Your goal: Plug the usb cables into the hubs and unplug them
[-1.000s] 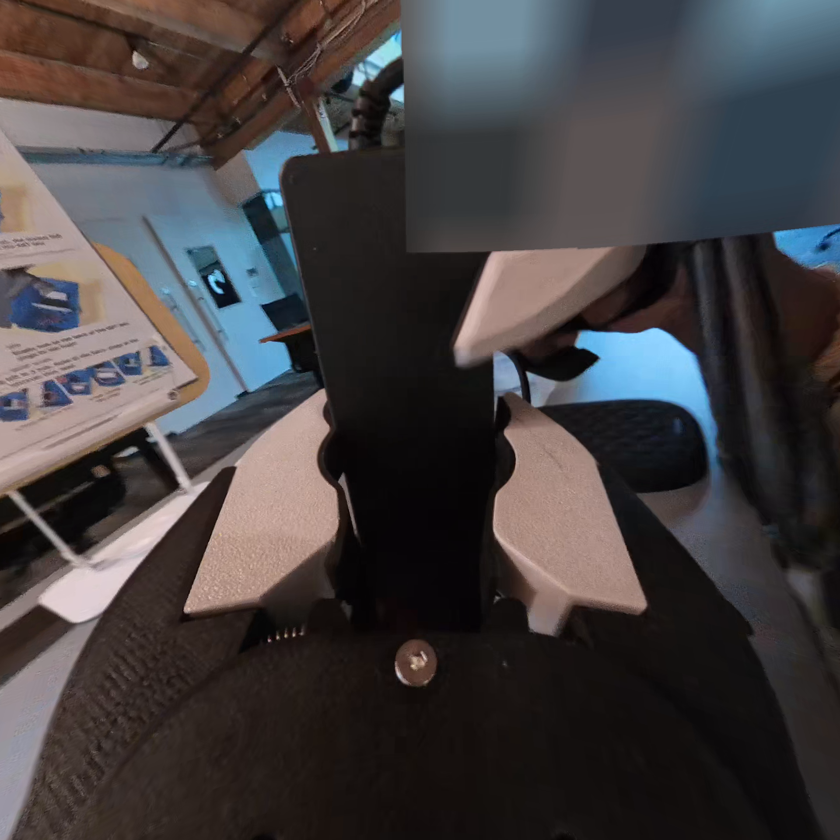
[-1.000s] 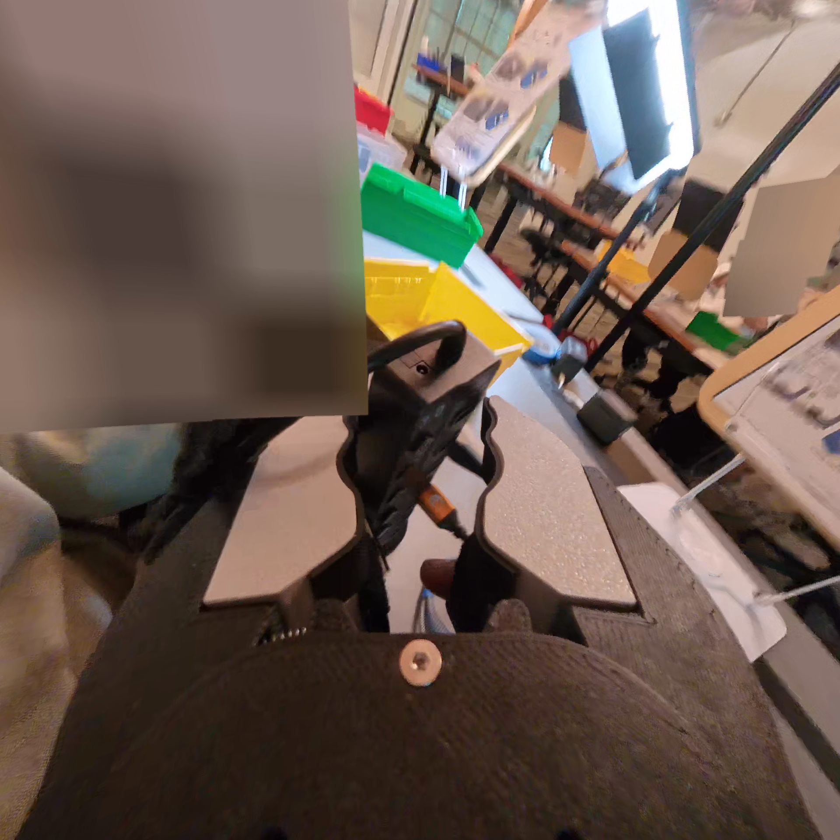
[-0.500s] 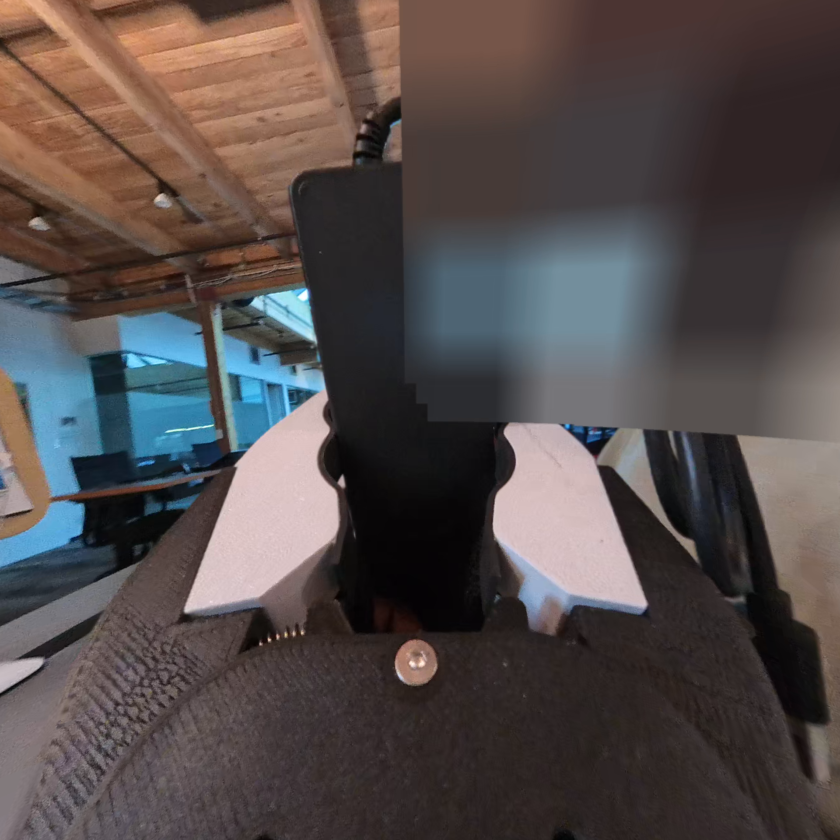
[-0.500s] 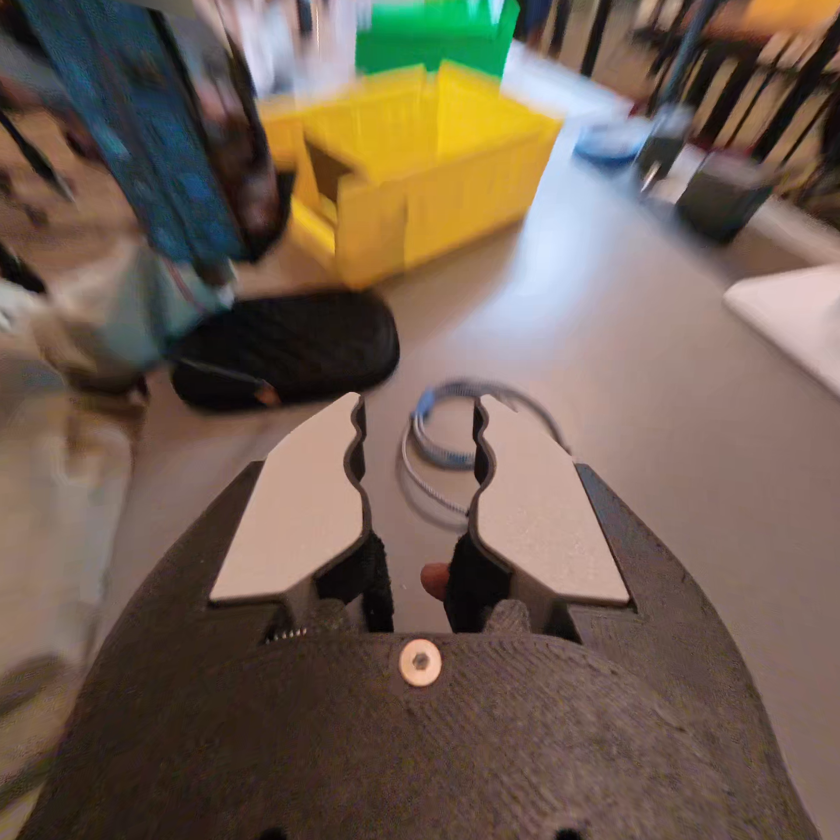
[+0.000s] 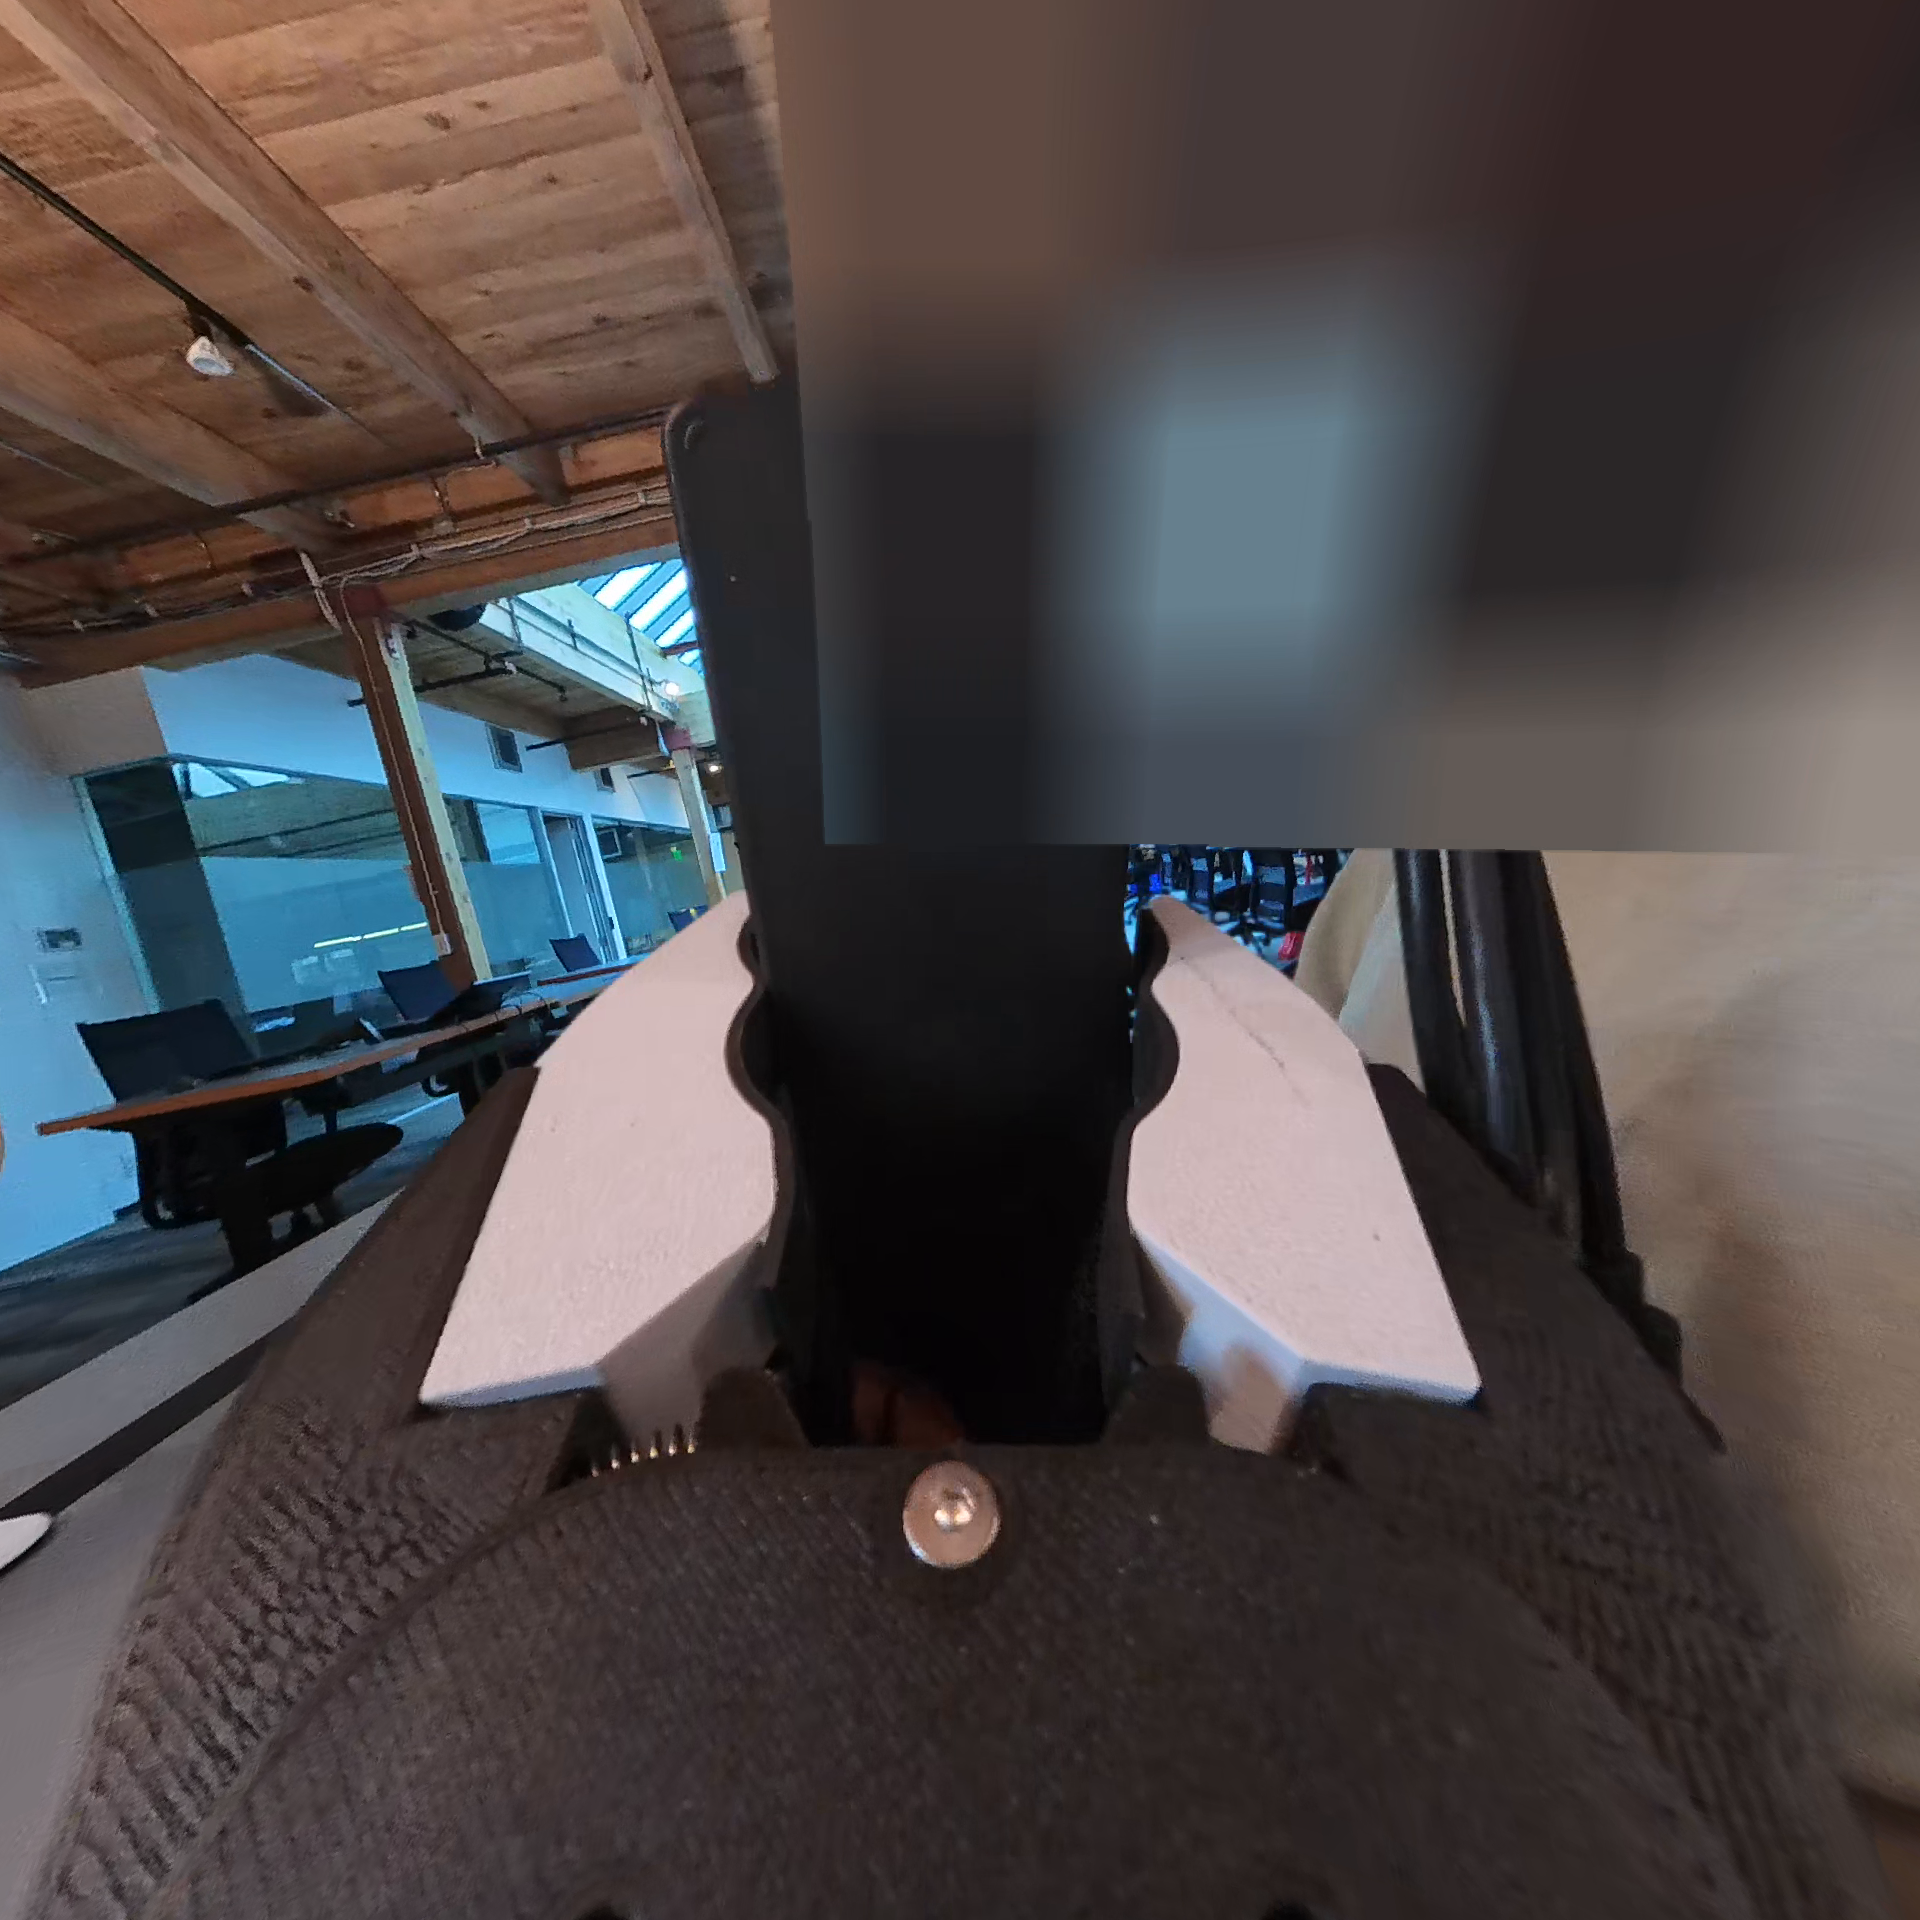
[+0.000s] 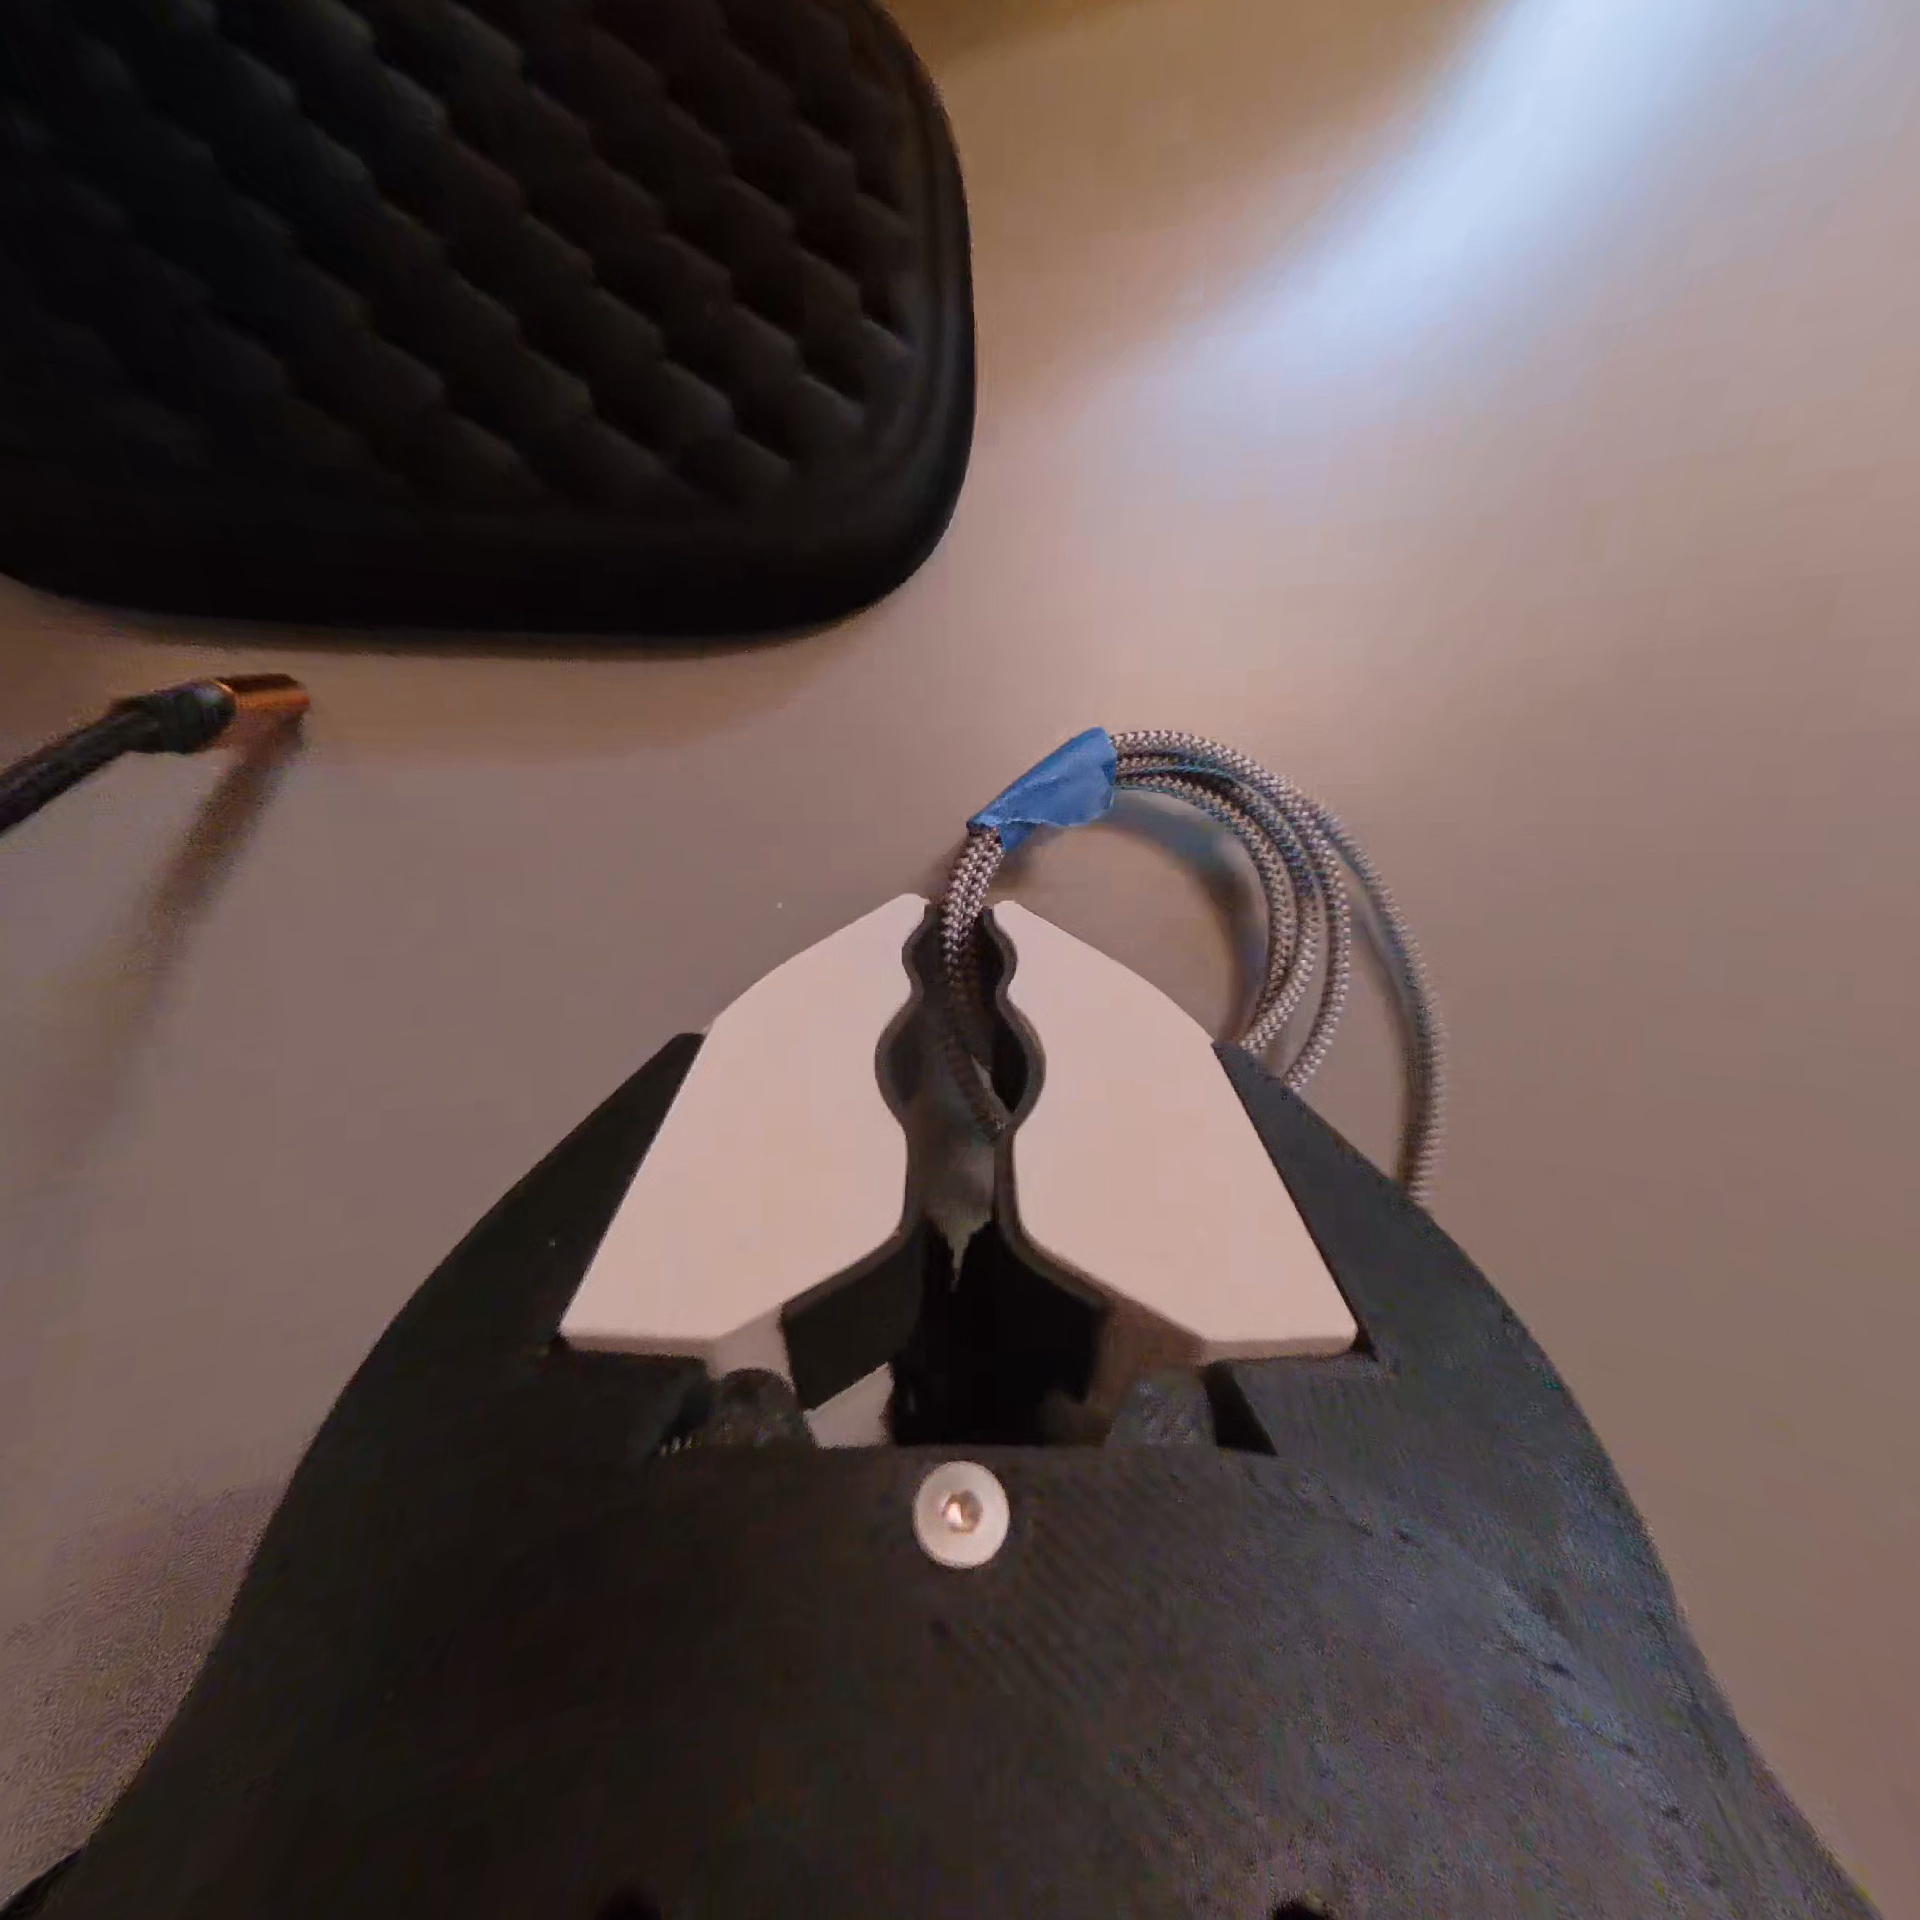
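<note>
**Cable picked up, hub held ready**

The grey braided usb cable lay coiled on the tan table, its loops bound with blue tape. The right gripper was closed on the cable near its plug end, the braid running out between the fingertips; the plug itself sat hidden between the jaws. The black hub stood upright in the left gripper, clamped by both white fingers, lifted toward the wooden ceiling, its ports not visible. A second black cable with a coppery tip lay apart to the left, just below a black quilted case. The step in hand appeared to be picking up the cable. Next, the plug likely needed lifting, turning toward a hub port and squaring up before any push.
</note>
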The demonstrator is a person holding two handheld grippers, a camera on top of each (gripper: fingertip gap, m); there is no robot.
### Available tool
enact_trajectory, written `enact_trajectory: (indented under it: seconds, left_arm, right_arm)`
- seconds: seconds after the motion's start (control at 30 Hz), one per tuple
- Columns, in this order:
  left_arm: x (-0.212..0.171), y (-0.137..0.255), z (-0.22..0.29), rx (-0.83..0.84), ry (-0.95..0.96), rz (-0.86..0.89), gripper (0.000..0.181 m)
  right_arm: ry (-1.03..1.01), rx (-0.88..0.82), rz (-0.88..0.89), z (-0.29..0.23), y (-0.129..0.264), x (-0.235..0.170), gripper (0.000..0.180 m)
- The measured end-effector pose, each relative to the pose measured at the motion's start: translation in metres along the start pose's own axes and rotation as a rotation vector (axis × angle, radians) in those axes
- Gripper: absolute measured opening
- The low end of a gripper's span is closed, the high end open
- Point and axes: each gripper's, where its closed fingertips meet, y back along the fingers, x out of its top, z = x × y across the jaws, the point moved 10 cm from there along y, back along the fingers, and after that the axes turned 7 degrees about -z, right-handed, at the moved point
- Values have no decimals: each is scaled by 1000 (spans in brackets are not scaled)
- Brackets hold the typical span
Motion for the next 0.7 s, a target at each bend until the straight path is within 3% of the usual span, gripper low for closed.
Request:
enact_trajectory:
  seconds: [0.1,0.23,0.33,0.5,0.6,0.7]
  left_arm:
    - [0,0,-1,9,-8,4,66]
    - [0,3,-5,43,17,41,66]
    - [1,3,-6,62,23,62,66]
    - [0,2,-7,89,16,75,66]
    - [-2,0,-7,99,14,53,66]
    - [-3,-1,-7,94,19,49,66]
  right_arm:
    - [-31,-124,263,-3,41,3,7]
    - [-62,-343,641,-10,125,-11,6]
    - [-80,-562,794,-24,193,-33,6]
    - [-185,-931,791,-39,252,-92,6]
    - [-270,-1042,688,-30,245,-136,6]
    - [-330,-1090,461,-18,218,-172,6]
